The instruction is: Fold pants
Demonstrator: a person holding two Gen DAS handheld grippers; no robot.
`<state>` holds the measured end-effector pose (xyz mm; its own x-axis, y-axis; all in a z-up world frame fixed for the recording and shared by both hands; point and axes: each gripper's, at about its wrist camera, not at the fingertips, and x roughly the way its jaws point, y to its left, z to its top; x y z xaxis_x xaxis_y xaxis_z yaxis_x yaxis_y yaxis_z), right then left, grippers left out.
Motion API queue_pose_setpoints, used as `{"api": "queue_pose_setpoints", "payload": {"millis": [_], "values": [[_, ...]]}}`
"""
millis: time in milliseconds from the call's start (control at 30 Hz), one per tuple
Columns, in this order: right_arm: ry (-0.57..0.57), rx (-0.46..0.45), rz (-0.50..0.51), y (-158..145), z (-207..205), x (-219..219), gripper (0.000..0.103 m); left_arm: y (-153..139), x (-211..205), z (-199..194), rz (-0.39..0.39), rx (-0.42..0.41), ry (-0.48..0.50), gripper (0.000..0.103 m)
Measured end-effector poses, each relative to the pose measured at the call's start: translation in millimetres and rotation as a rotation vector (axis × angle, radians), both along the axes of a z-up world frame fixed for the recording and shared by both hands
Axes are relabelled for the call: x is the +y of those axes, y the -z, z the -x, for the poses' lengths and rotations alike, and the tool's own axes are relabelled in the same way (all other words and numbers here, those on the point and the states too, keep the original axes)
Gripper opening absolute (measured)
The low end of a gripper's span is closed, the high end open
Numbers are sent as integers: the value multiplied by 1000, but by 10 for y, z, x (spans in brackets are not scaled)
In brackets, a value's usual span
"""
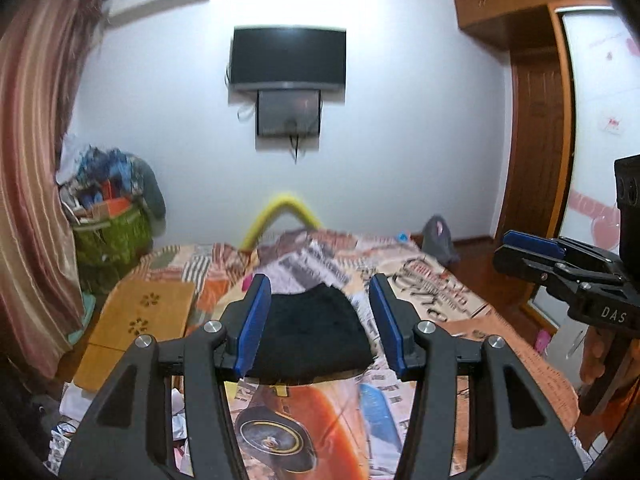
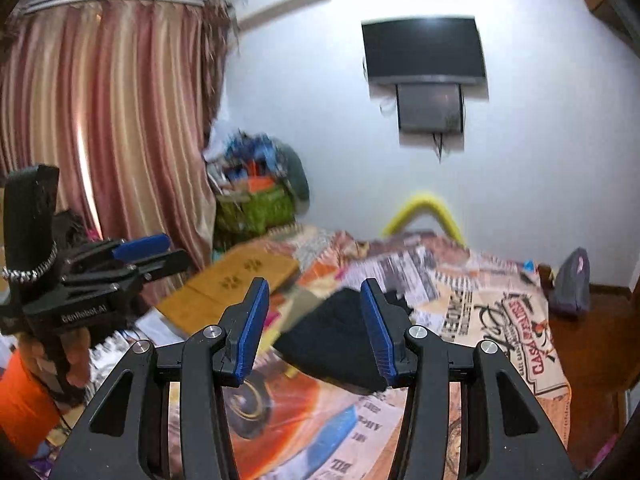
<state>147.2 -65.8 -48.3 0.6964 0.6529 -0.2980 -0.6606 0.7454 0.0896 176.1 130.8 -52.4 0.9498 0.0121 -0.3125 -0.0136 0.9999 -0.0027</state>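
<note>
The pants [image 1: 310, 332] lie folded into a small black bundle on the bed [image 1: 440, 292], near the middle of its patterned cover. Neither gripper touches them.

The left gripper [image 1: 316, 320] is raised above the bed and points a little downward. Its two blue fingers [image 1: 250, 328] stand apart, and nothing is between them; the pants only appear in the gap, lower down on the cover. The right gripper [image 2: 316, 328] is also above the bed, with its fingers [image 2: 376, 332] apart and empty. In the right wrist view the pants [image 2: 336, 344] show partly behind the right finger, but they rest on the cover and are not clamped.

Each gripper shows in the other camera: the right one [image 1: 528, 256] at the right edge of the left view, the left one [image 2: 148, 252] at the left edge of the right view. A hand [image 2: 76, 356] holds the left gripper from below.

A wooden board [image 1: 140, 320] lies at the left side of the bed. On the far wall hangs a dark TV [image 1: 288, 58]. A striped curtain [image 2: 104, 120] hangs on the left, with a green basket [image 2: 256, 208] full of things beside it. A yellow tube [image 1: 284, 216] bends up behind the far end of the bed.
</note>
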Motion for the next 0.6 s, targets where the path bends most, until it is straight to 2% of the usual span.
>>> {"api": "queue_pose_setpoints", "payload": {"millis": [100, 233, 333, 400, 467, 533, 600], "values": [[1, -40, -47, -52, 322, -112, 44, -8, -116, 347, -16, -47, -19, 50], [32, -109, -56, -8, 625, -165, 44, 56, -213, 754, -8, -90, -39, 53], [44, -134, -62, 45, 765, -175, 46, 92, -278, 972, -17, -122, -58, 68], [51, -137, -77, 98, 823, -179, 56, 130, -318, 1095, -21, -144, -72, 80], [64, -145, -78, 114, 871, -185, 61, 176, -353, 1170, -24, -154, -81, 84], [82, -154, -65, 129, 905, -181, 62, 217, -400, 1218, -31, -153, -80, 88], [93, -155, -67, 141, 932, -179, 69, 250, -443, 1255, -41, -160, -86, 94]]}}
